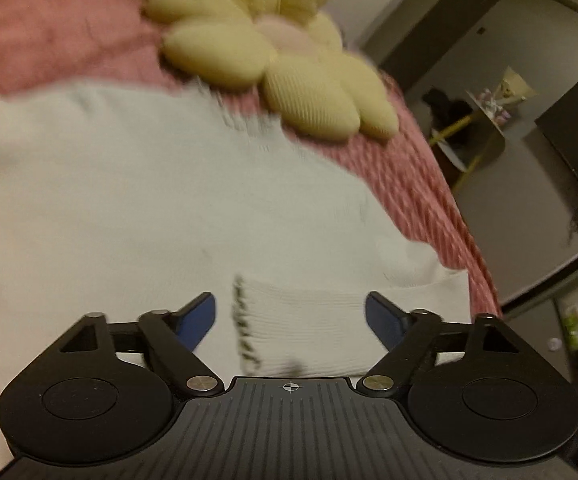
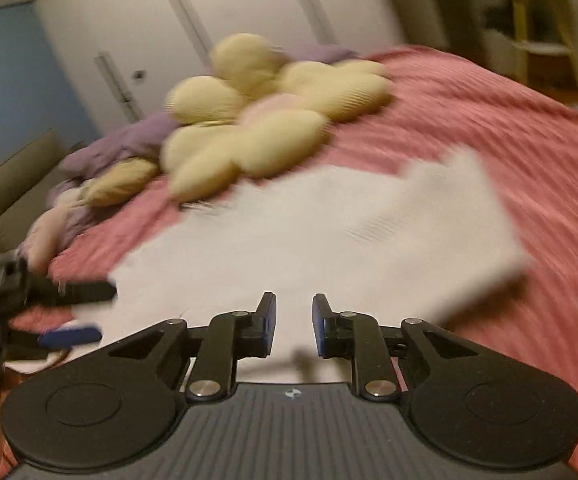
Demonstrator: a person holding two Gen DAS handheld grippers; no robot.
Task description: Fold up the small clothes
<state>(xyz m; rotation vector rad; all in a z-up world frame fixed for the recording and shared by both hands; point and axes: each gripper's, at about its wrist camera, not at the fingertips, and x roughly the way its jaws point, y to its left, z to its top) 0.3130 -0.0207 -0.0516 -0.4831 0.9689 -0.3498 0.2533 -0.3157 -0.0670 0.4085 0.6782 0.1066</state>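
Observation:
A white garment (image 1: pixel 169 200) lies spread on the pink bedspread (image 1: pixel 409 168). Its ribbed band with dark lettering (image 1: pixel 301 328) sits between the blue pads of my left gripper (image 1: pixel 289 312), which stands wide open without pressing on it. In the right wrist view the same white garment (image 2: pixel 329 232) is blurred, and its right edge looks lifted off the bedspread (image 2: pixel 509 120). My right gripper (image 2: pixel 295 320) hovers over the near edge, jaws narrowly apart with nothing pinched. The left gripper (image 2: pixel 89 314) shows at the left edge of that view.
A yellow flower-shaped cushion (image 1: pixel 257 64) (image 2: pixel 257 128) lies just beyond the garment. Purple and pale cloths (image 2: pixel 129 140) are heaped at the far left of the bed. The bed edge drops off at the right, with a yellow-legged table (image 1: pixel 481 128) and dark furniture beyond.

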